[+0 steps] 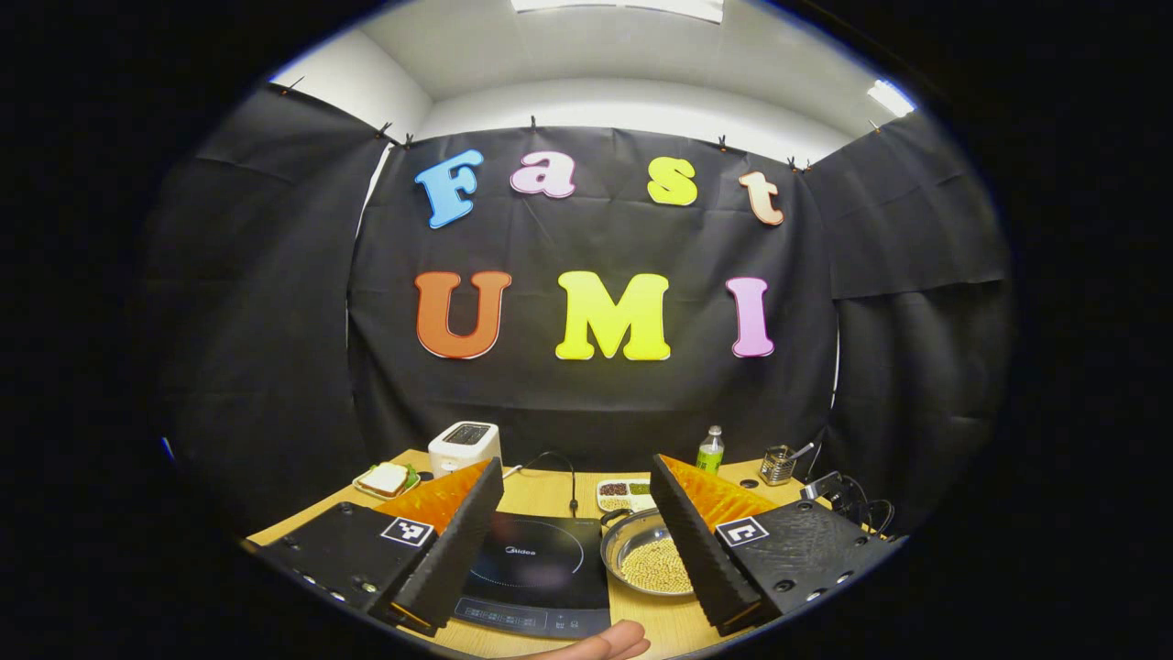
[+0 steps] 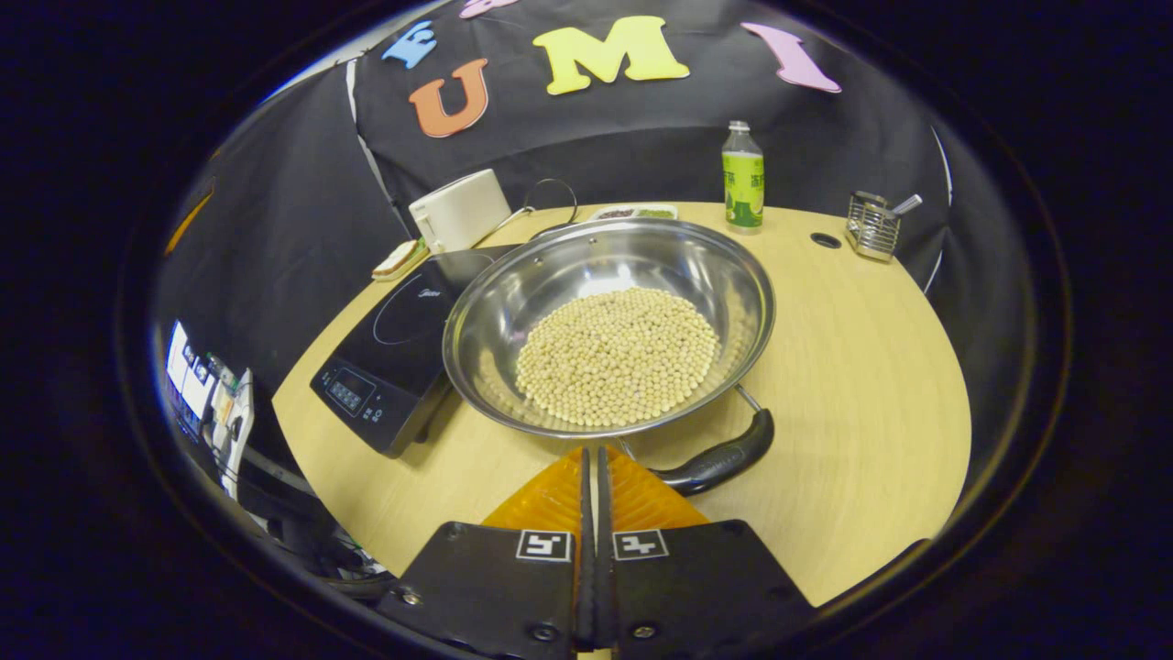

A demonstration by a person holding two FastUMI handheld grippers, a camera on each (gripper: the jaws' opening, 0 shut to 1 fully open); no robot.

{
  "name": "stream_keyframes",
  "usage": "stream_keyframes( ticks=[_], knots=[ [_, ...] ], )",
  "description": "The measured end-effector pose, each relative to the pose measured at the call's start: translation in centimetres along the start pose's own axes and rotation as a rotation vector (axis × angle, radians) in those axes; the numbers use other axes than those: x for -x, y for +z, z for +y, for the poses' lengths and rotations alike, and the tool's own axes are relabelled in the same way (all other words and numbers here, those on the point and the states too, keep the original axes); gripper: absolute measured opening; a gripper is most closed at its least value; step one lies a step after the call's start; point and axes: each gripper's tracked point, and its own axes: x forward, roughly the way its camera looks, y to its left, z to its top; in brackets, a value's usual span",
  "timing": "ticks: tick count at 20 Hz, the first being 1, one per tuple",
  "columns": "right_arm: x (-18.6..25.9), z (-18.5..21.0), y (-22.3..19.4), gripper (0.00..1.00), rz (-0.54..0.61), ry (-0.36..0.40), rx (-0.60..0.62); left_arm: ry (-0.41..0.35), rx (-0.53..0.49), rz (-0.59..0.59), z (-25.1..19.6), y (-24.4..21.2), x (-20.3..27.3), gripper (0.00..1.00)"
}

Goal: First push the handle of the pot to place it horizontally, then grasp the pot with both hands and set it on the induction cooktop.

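Note:
In the right gripper view, a steel pot with pale round beans in it stands on the wooden table, just right of the black induction cooktop. The pot's black handle curves along its near right rim. My right gripper is shut with nothing between its fingers, and its tips sit at the pot's near rim, just left of the handle's end. My left gripper is held open above the table's near side. Between its fingers lies the cooktop, and the pot shows beside the right finger.
At the back of the table stand a white toaster, a sandwich on a plate, a small divided tray, a green bottle and a wire basket. A person's fingertip shows at the bottom edge.

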Motion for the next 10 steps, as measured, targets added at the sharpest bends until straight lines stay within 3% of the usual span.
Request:
stream_keyframes(
  ticks=[1,2,7,8,9,10],
  knots=[
    [0.0,-0.4,0.1,0.04,0.0,-0.007,0.002,-0.003,0.0,0.007,-0.1,-0.1,-0.2,0.87],
    [0.1,-0.8,0.2,0.04,-0.001,-0.015,0.0,0.001,0.004,0.014,0.2,-0.2,-0.3,0.96],
    [-0.1,-3.2,0.8,0.04,0.004,-0.044,-0.009,0.011,0.012,0.011,0.7,-0.4,-0.7,0.96],
    [0.0,-3.7,0.9,0.0,0.005,-0.057,-0.005,0.007,0.018,0.011,0.7,-0.4,-0.8,0.86],
    [-0.1,-4.3,1.2,0.0,0.003,-0.072,-0.003,0.006,0.023,0.009,0.7,-0.3,-0.9,0.96],
    [-0.2,-4.8,1.4,0.04,0.0,-0.09,0.006,0.007,0.026,0.013,0.8,-0.5,-1.1,0.96]
  ],
)
